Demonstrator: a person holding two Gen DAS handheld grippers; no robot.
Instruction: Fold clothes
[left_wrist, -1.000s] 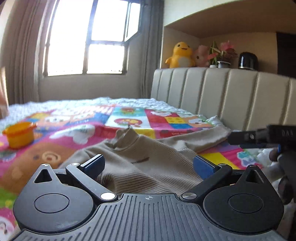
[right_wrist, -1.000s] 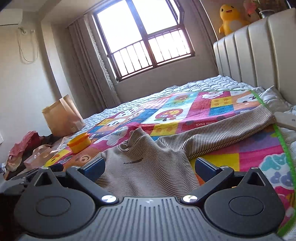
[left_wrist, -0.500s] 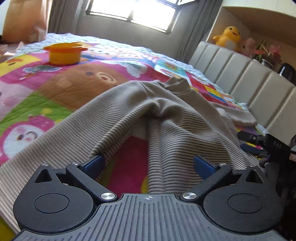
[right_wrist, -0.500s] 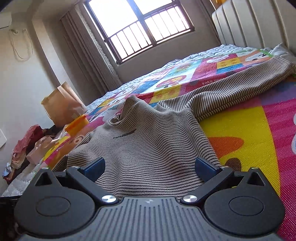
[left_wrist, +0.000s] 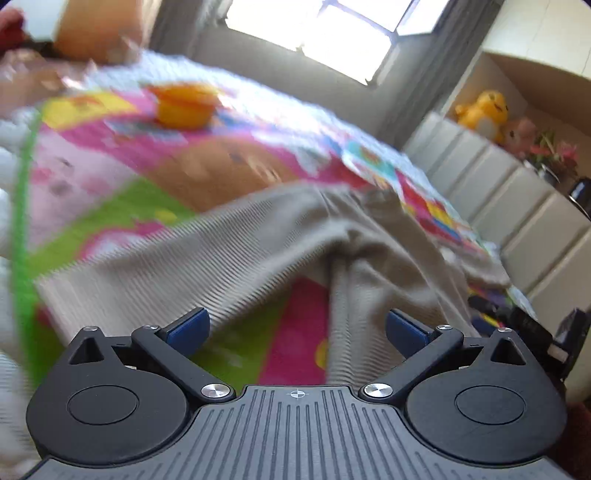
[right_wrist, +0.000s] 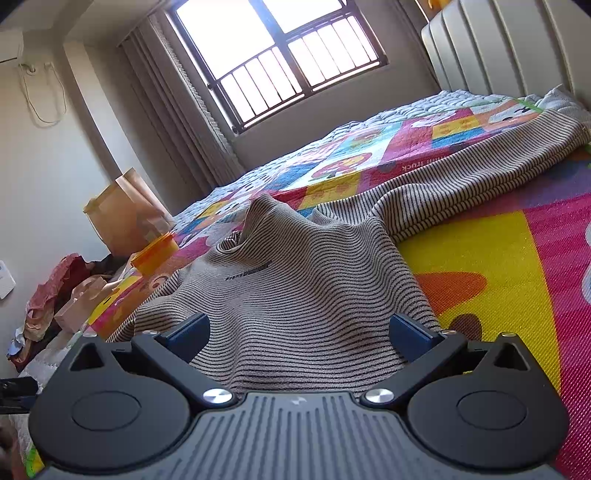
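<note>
A beige striped long-sleeve sweater lies spread on a colourful play mat on the bed, collar pointing toward the window. One sleeve stretches toward the headboard. My right gripper is open, low over the sweater's hem, the cloth lying between its blue fingers. In the blurred left wrist view the same sweater shows its other sleeve running toward the mat's edge. My left gripper is open above the gap between that sleeve and the body, holding nothing.
An orange plastic container stands on the mat beyond the sweater, also in the right wrist view. A padded headboard runs along the right. A brown paper bag and piled clothes sit beside the bed.
The left gripper has swung left and lower toward the near sleeve, blurring its view. The right gripper has dropped closer to the sweater's hem. Both stay open.
</note>
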